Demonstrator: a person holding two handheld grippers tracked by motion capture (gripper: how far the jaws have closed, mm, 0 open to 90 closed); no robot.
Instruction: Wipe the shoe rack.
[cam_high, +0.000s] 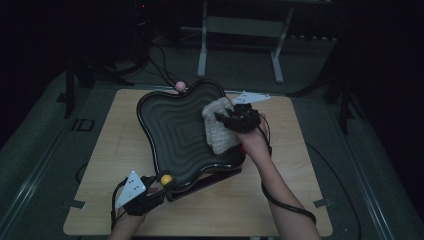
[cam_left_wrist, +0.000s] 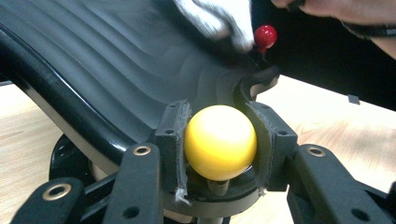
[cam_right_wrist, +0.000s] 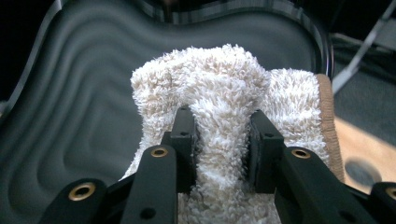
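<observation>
**Asker:** Nearest the camera, what is there?

**Describer:** Two forearms come in from the bottom edge of the high view, each hand holding a black tool. At lower left, the left tool (cam_high: 159, 186) has its jaws clamped on a yellow ball knob (cam_high: 166, 179) at the near corner of a black wavy tray (cam_high: 170, 125). From the left gripper view, the yellow ball knob (cam_left_wrist: 220, 141) sits squarely between the two pads, which press on its sides.

**Asker:** And the other hand?

**Describer:** The right tool (cam_high: 223, 119) is over the tray's right side, jaws closed tight on a fold of a cream fluffy towel (cam_high: 218, 127). The right gripper view shows the towel (cam_right_wrist: 224, 102) bunched up between the pads, with the tray's ridged floor (cam_right_wrist: 84, 102) behind it.

**Asker:** Where does the tray sit?

**Describer:** On a pale wooden counter (cam_high: 115, 145), tilted, with its near corner raised by the left tool. A pink knob (cam_high: 180, 86) stands at its far edge and a red knob (cam_left_wrist: 265, 36) at another corner.

**Asker:** Any writing to read?

**Describer:** None is legible; the scene is dim. Grey three-cornered plates top both tools.
</observation>
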